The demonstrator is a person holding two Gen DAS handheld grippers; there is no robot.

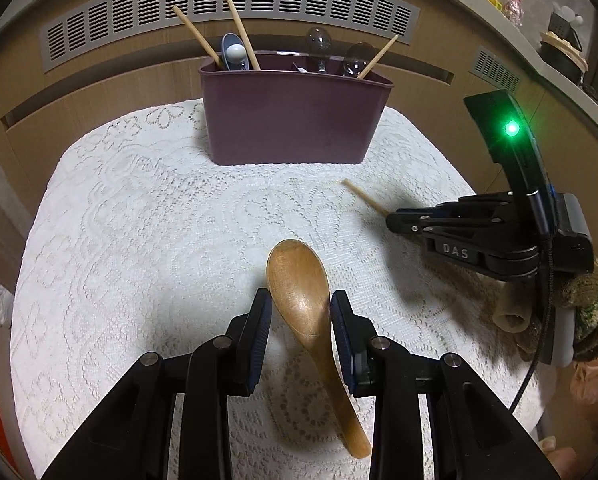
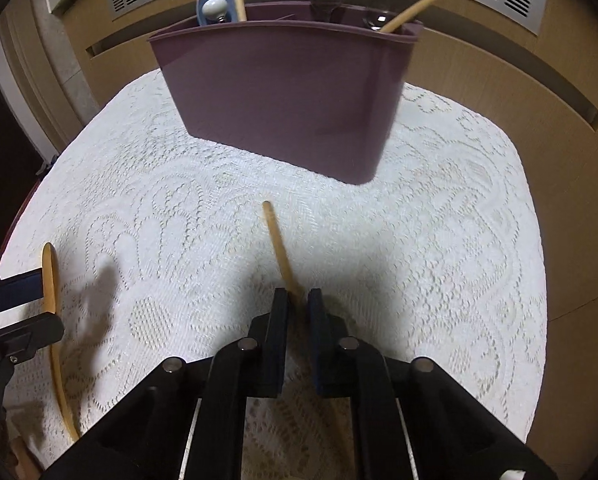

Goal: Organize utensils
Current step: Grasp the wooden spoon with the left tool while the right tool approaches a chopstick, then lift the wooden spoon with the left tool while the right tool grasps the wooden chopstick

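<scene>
Chopstick (image 2: 278,246) near end hidden betw right tongs (image 2: 298,300)

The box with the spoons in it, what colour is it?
Dark purple box, clearest in the left wrist view.

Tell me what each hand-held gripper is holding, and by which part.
Left hand-held gripper: wooden spoon, gripped across its bowl near the neck. Right hand-held gripper: wooden chopstick, pinched near one end.

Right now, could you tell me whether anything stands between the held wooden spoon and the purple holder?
Nothing visible does: only bare lace cloth lies between the wooden spoon in the left gripper and the purple holder.
</scene>
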